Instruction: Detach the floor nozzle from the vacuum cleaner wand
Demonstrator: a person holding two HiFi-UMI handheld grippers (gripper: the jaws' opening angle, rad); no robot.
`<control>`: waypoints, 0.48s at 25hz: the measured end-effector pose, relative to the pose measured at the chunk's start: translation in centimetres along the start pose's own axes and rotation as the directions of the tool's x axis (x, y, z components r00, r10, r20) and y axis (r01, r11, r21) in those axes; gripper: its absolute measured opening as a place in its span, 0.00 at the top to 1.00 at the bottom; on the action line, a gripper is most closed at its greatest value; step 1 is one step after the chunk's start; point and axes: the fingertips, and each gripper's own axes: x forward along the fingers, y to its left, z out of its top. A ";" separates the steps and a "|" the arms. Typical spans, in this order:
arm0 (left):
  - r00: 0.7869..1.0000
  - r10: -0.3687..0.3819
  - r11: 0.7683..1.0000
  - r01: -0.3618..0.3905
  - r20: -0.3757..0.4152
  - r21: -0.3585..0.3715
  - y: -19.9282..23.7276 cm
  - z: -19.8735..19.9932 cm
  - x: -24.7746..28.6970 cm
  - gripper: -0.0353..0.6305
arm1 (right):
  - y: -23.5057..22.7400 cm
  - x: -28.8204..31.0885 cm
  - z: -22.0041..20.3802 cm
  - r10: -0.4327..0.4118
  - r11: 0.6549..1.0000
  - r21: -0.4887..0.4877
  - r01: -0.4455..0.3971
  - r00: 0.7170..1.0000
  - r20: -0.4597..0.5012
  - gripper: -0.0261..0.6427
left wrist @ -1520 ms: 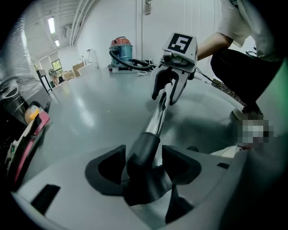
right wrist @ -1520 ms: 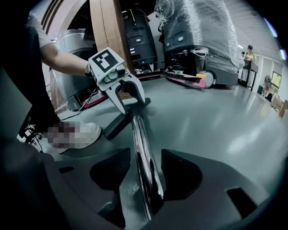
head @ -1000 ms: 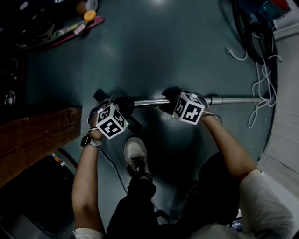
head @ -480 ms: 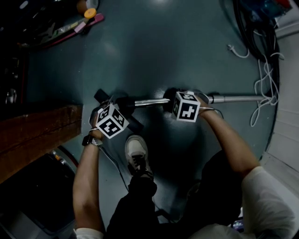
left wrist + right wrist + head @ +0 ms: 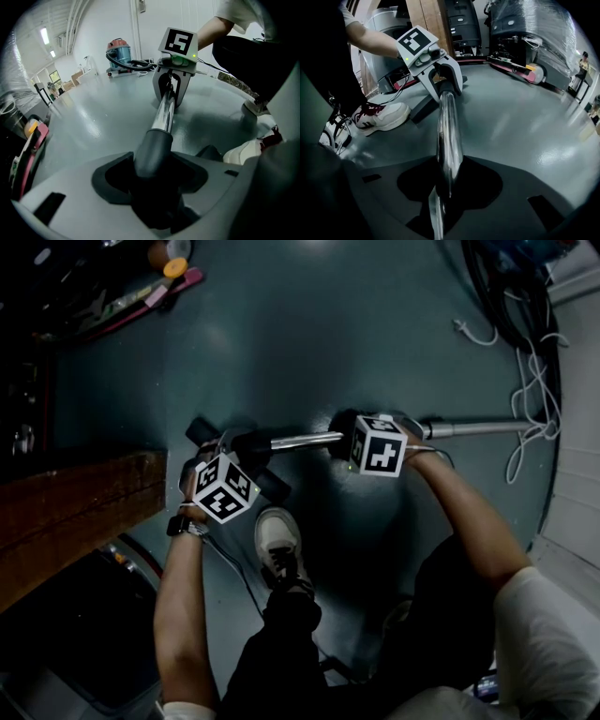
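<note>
Though just closed, left gripper (image 5: 153, 190) fingers (image 5: 65, 208) tight on nozzle neck (image 5: 151, 152); right gripper (image 5: 443, 199) fingers (image 5: 529, 218) on wand (image 5: 449, 136)

Grey-green floor (image 5: 309, 343); wand (image 5: 305, 440), floor nozzle (image 5: 272, 486), white cord (image 5: 536, 424) lying on it

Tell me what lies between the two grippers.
Black nozzle neck, then chrome wand, in head view. Jaws just closed: left gripper on neck, right gripper on wand.

Glossy grey floor (image 5: 309, 343), white walls (image 5: 112, 23)
</note>
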 end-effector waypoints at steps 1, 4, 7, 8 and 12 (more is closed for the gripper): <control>1.000 0.011 1.000 -0.011 0.003 0.008 0.1 0.1 -0.1 0.61 | -0.1 -0.1 0.1 0.005 1.000 0.002 -0.005 1.000 0.001 0.74; 0.999 0.033 0.999 -0.033 0.019 0.031 0.0 0.7 -0.2 0.61 | 0.0 -0.3 -0.1 0.023 1.000 0.015 -0.023 1.000 0.000 0.74; 0.997 0.074 0.995 -0.076 0.032 0.062 0.3 1.0 -0.5 0.61 | 0.0 -0.6 -0.1 0.024 0.999 0.021 -0.024 1.000 0.003 0.74; 0.995 0.091 0.993 -0.093 0.033 0.071 0.4 1.0 -0.8 0.61 | 0.0 -0.6 0.1 0.024 1.000 0.020 -0.024 1.000 0.007 0.74; 0.994 0.110 0.990 -0.112 0.024 0.087 0.4 1.0 -1.2 0.61 | 0.1 -0.9 0.3 0.017 1.000 0.012 -0.017 1.000 0.011 0.74</control>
